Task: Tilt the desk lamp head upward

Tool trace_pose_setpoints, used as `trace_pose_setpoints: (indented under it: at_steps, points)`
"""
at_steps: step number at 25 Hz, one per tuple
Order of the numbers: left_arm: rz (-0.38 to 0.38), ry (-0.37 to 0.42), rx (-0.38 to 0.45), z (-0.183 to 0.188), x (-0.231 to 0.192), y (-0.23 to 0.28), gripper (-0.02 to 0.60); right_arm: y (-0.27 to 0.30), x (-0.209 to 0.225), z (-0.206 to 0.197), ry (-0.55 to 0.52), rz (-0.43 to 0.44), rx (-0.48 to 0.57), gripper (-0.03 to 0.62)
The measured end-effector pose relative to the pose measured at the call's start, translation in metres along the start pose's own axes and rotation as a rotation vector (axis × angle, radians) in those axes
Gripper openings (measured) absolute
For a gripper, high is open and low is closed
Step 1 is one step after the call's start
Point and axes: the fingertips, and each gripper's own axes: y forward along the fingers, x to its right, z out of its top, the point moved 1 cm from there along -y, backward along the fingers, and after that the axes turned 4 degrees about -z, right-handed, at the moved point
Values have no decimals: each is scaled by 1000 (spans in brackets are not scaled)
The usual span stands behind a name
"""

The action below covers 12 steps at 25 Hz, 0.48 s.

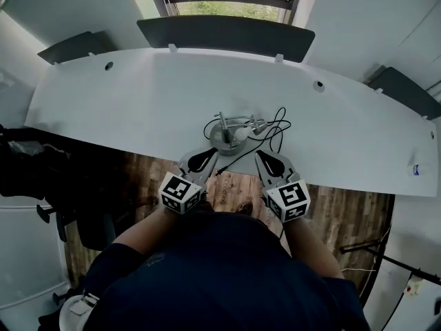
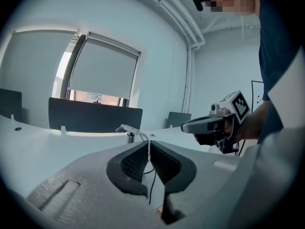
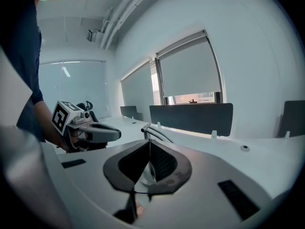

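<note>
A small grey desk lamp (image 1: 229,132) stands on the white desk (image 1: 138,102) near its front edge, with a round base, a thin arm and its head (image 1: 258,125) reaching right. Its black cable (image 1: 275,131) loops beside it. My left gripper (image 1: 211,153) is shut and empty, just in front of the base on the left. My right gripper (image 1: 260,154) is shut and empty too, just in front on the right, below the head. In the left gripper view the lamp (image 2: 128,129) shows beyond the closed jaws. The right gripper view has the lamp (image 3: 147,129) right past the tips.
A dark divider panel (image 1: 227,34) lines the desk's far edge, with a window behind. Dark chairs (image 1: 34,171) stand at the left over a wooden floor (image 1: 234,188). Cable grommets (image 1: 318,85) dot the desk. Another black cable lies on the floor at right.
</note>
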Motion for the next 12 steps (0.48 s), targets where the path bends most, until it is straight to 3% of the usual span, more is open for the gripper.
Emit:
trace_pose_setpoints:
  at_steps: [5,12]
  points:
    - [-39,24,-39,-15,-19,14,12,19,7,-7,-48,-72,-59,11]
    - [-93,44,-77,-30,-44,35,90,47,18,-23,-128,-175,-153,12]
